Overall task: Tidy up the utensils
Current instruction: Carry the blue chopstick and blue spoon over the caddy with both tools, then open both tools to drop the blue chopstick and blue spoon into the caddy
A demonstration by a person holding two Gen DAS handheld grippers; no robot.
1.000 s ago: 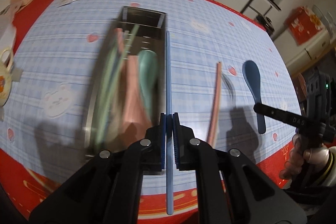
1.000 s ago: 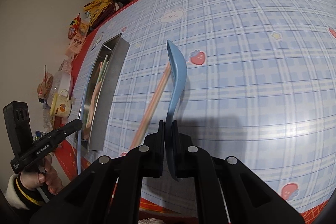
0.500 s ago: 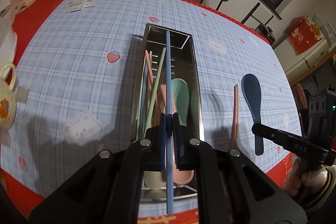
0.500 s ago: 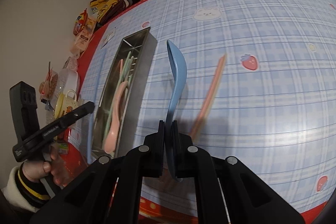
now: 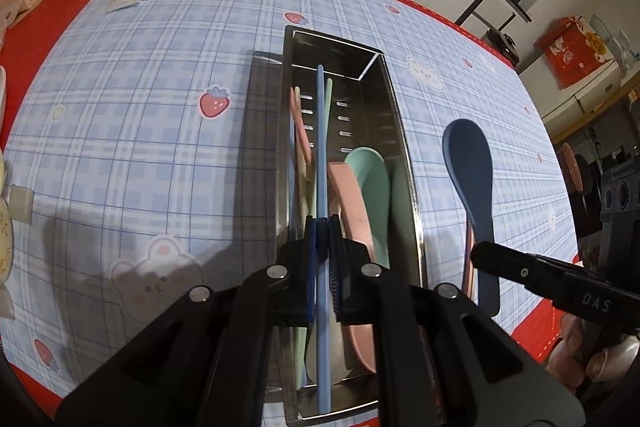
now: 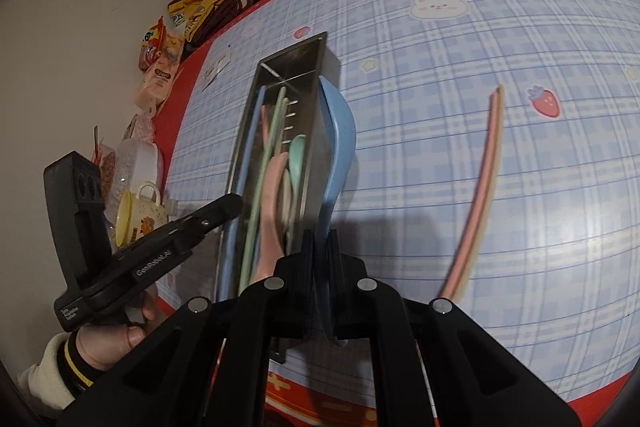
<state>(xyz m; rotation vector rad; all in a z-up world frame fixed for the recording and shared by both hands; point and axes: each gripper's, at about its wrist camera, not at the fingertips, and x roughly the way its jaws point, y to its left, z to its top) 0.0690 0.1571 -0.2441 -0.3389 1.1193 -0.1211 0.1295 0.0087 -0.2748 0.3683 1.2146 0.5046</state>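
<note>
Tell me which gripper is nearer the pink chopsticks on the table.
Right. The right gripper, holding the blue spoon, is beside the pink chopsticks; the left gripper is over the metal tray.

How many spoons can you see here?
3, maybe more hidden: a blue spoon clamped in the right gripper; a green spoon and a pink spoon in the steel tray.

Black gripper (image 6: pixel 322 247) — silver screws, cream sleeve (image 6: pixel 44 379).

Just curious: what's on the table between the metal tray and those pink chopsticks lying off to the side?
Only bare checked tablecloth separates the metal tray from the pink chopsticks, as the right wrist view shows.
</note>
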